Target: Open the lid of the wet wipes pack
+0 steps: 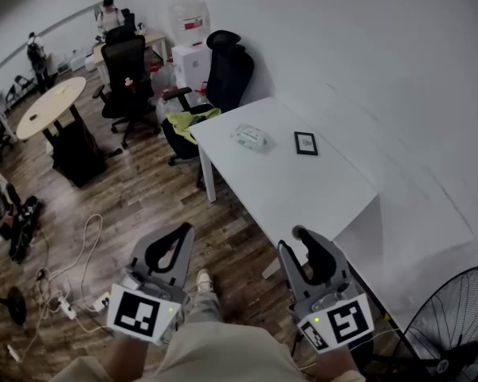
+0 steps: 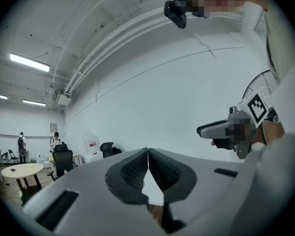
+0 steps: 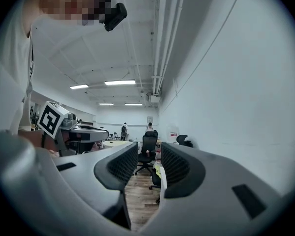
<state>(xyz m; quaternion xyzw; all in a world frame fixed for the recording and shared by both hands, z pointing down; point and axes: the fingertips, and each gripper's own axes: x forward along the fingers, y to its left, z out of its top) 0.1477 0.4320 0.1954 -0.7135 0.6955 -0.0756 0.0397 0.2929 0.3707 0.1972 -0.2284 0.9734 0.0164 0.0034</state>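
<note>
Grey fingers [image 2: 135, 172] of the left gripper [image 1: 183, 233] sit pressed together on nothing at near left. Far along the white tabletop [image 1: 319, 193] lies the wet wipes pack [image 1: 250, 137], untouched, its lid seemingly still shut. Near right, the right gripper [image 1: 293, 239] holds its fingers wide and empty; the whole job remains.

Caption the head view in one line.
Left gripper shut and right gripper open, both held low, short of the white table holding a white wet wipes pack and small black-framed square.

White table [image 1: 303, 189], pale wet wipes pack [image 1: 251, 137], black chair [image 1: 227, 70]
</note>
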